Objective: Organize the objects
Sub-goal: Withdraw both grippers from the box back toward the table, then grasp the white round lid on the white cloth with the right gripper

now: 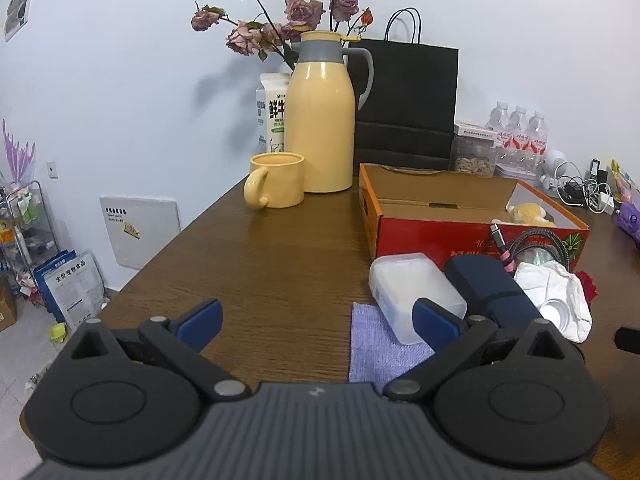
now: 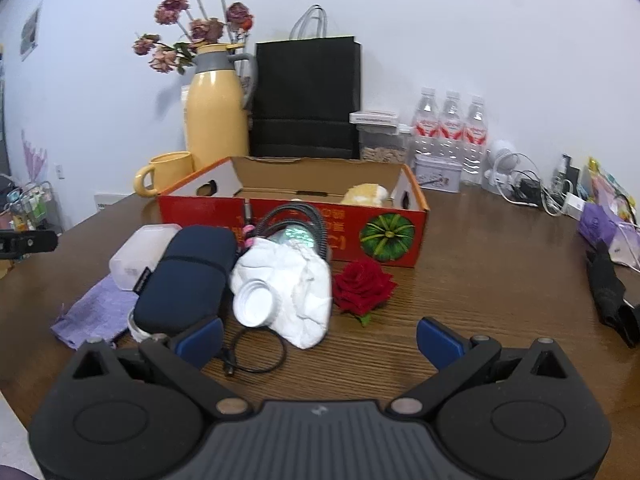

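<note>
While both my tongs hover over the wooden table (image 2: 460,280), my left gripper (image 1: 318,322) gapes wide and empty, and my right gripper (image 2: 319,340) likewise. From the right wrist, the navy case (image 2: 186,276) lies at ten o'clock, the white cloth (image 2: 296,288) at twelve, the red rose (image 2: 362,286) at one, just before the red box (image 2: 296,232).
</note>
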